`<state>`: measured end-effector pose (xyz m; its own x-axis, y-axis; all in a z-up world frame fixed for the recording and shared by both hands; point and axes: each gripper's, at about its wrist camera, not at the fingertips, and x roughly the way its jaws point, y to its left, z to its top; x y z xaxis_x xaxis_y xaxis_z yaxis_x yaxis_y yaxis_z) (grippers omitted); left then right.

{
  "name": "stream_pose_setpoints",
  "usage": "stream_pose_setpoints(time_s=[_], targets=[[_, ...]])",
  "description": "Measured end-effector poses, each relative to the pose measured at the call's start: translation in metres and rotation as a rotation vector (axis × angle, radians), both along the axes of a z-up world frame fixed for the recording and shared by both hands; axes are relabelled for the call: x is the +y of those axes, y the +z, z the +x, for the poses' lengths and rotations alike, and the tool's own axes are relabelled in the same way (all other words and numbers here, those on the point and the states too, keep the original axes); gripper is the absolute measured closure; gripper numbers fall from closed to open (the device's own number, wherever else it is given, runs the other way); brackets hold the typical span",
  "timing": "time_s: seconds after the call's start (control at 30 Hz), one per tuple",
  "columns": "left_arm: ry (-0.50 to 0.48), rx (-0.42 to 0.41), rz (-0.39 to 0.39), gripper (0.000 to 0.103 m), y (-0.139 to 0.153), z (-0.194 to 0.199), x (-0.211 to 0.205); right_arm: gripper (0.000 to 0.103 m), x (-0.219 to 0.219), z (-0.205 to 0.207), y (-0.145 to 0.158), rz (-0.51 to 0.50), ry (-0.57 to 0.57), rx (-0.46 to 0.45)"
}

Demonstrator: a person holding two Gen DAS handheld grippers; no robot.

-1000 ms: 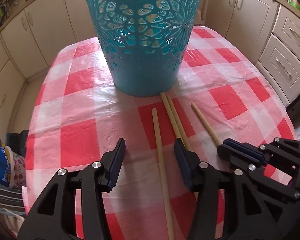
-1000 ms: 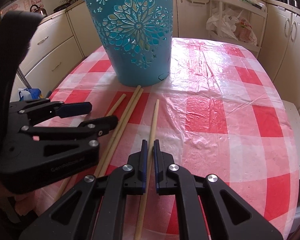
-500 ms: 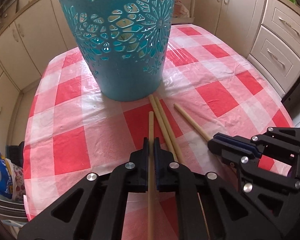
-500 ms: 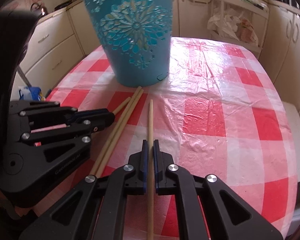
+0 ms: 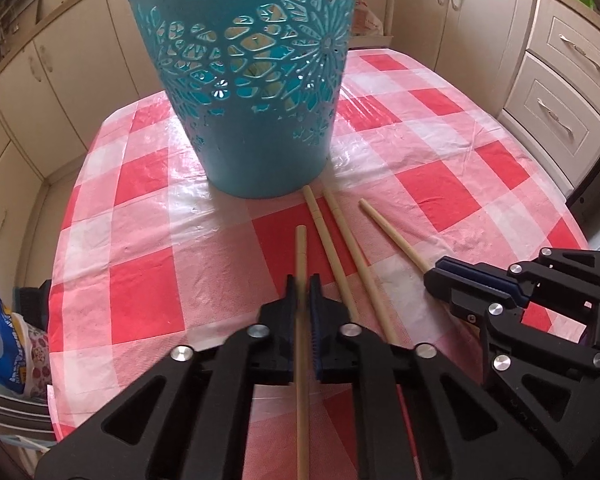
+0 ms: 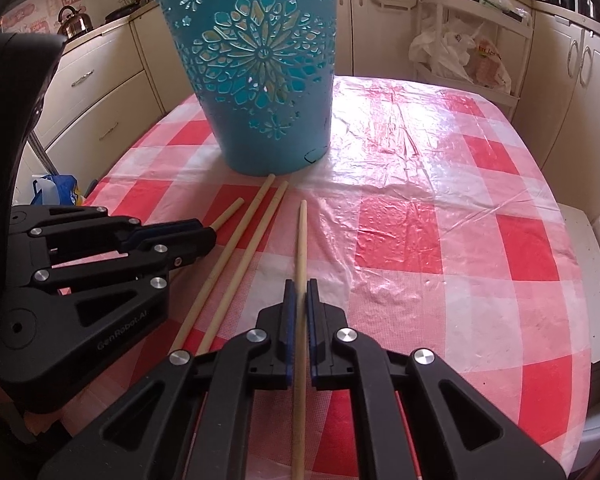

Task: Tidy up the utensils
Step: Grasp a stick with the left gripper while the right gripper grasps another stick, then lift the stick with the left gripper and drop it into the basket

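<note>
Several wooden chopsticks lie on the red-and-white checked tablecloth in front of a teal cut-out basket (image 5: 252, 92), which also shows in the right wrist view (image 6: 264, 80). My left gripper (image 5: 303, 286) is shut on the leftmost chopstick (image 5: 301, 252). My right gripper (image 6: 299, 290) is shut on the rightmost chopstick (image 6: 301, 236), which also shows in the left wrist view (image 5: 392, 236). Two chopsticks (image 5: 340, 252) lie side by side between them. Each gripper shows in the other's view: the right gripper (image 5: 436, 278), the left gripper (image 6: 208, 236).
The round table's edge (image 5: 66, 360) curves close on the left and right (image 6: 584, 320). Cream cabinets (image 5: 560, 92) surround the table. A blue bag (image 5: 0, 344) sits on the floor at left. A rack with plastic bags (image 6: 460, 52) stands behind.
My left gripper closed on the leftmost chopstick. Both views have drawn back from the basket, and each held chopstick now stands straight between its jaws.
</note>
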<state>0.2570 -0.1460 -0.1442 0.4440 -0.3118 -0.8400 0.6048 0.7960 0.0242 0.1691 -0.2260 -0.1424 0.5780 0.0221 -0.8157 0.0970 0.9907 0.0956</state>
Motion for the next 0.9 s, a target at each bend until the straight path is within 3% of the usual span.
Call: stream_pose_setpoints(time_s=[0.2,0.63,0.73,0.9], targets=[[0.006,-0.012,-0.003,0.098,0.003,-0.004,0.001,0.097,-0.008,-0.001,0.000,0.066,-0.015,-0.007],[0.013,-0.057,-0.045,0.098,0.025,-0.018,0.011,0.097,-0.016,-0.008,0.003,0.107,-0.040,-0.045],[0.017,-0.068,-0.103,0.098,0.041,-0.021,0.023,0.097,-0.021,-0.009,0.004,0.122,-0.053,-0.058],[-0.001,-0.118,-0.268,0.098,0.088,-0.025,0.051,0.097,-0.029,-0.008,0.003,0.158,-0.074,-0.051]])
